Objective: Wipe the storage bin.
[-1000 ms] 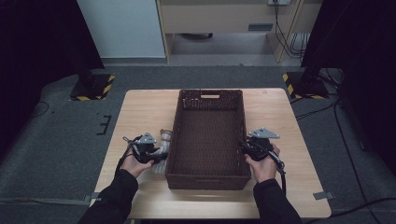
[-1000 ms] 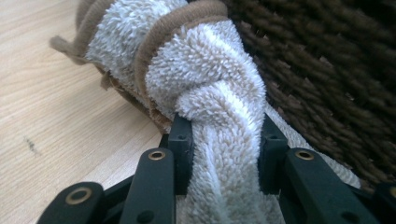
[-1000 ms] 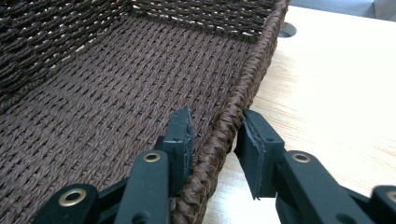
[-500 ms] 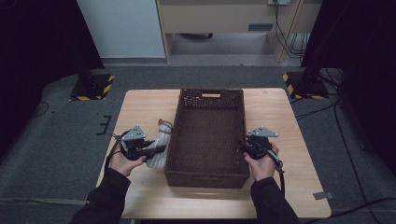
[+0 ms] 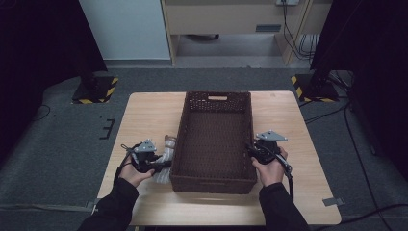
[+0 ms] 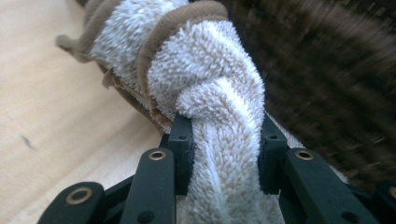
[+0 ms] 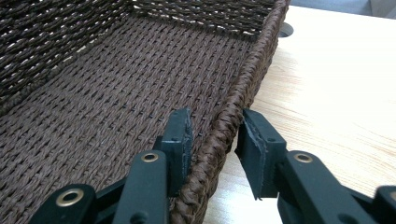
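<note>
While the left gripper (image 6: 219, 140) has its two black jaws pressed against either side of a fluffy white towel (image 6: 205, 88), the cloth bulges out above them in a thick twisted knot edged with a tan band. Seen from the left gripper view, the towel hangs just beside the dark woven wall of a basket (image 6: 336, 93), with pale wooden table (image 6: 56, 116) beneath and to the side. From the high view, the left gripper (image 5: 159, 162) sits near the basket's lower left corner, the towel (image 5: 166, 150) bunched between it and the basket's side, over the table.

At the right gripper (image 7: 212, 140), the jaws straddle the braided rim of the basket (image 7: 233, 102), one jaw inside the basket and the other outside over the table; the inner jaw lies against the rim, while a narrow gap shows before the outer one, so a firm grip cannot be told. In the high view, the right gripper (image 5: 254, 152) meets the basket's right wall (image 5: 252, 139) near its lower end. The brown rectangular basket lies in the middle of the table (image 5: 144, 110), its long sides running away from the person, whose dark sleeves enter from the bottom.
</note>
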The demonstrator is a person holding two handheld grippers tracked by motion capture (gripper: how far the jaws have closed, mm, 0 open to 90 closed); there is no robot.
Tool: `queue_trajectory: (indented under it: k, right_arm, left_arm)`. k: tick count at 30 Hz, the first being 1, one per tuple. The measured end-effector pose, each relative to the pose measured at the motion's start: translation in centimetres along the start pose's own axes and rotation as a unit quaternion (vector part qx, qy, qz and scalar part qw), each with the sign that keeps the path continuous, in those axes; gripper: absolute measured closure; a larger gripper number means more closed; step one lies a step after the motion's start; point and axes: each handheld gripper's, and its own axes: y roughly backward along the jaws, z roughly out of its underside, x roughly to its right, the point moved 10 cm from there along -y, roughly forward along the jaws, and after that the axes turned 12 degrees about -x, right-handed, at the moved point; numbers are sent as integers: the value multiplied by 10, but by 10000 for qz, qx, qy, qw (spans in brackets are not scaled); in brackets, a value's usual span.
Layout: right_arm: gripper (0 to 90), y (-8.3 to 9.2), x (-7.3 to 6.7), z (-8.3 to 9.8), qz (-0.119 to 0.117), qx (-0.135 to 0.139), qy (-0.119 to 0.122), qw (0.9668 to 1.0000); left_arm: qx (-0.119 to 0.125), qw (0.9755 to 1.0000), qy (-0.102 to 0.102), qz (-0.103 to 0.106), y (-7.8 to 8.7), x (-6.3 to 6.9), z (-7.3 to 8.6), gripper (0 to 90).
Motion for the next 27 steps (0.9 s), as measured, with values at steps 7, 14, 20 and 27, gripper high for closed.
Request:
queue_trajectory:
  k: [7,14,20,27]
  right_arm:
    - [661,-3,1,-4,95,77,-236,9996]
    - [653,-5,1,-7,214,49,-134,9997]
    - [653,-5,1,-7,182,92,-134,9997]
    - [653,-5,2,-7,271,74,-161,9995]
  left_arm:
    - [445,9988,-181,-60,32,6,-22,651]
    - [158,9995,-240,-109,16,3,-8,651]
    - [-309,9995,-109,-47,-12,1,16,651]
    - [61,10000,-64,0,6,2,5,652]
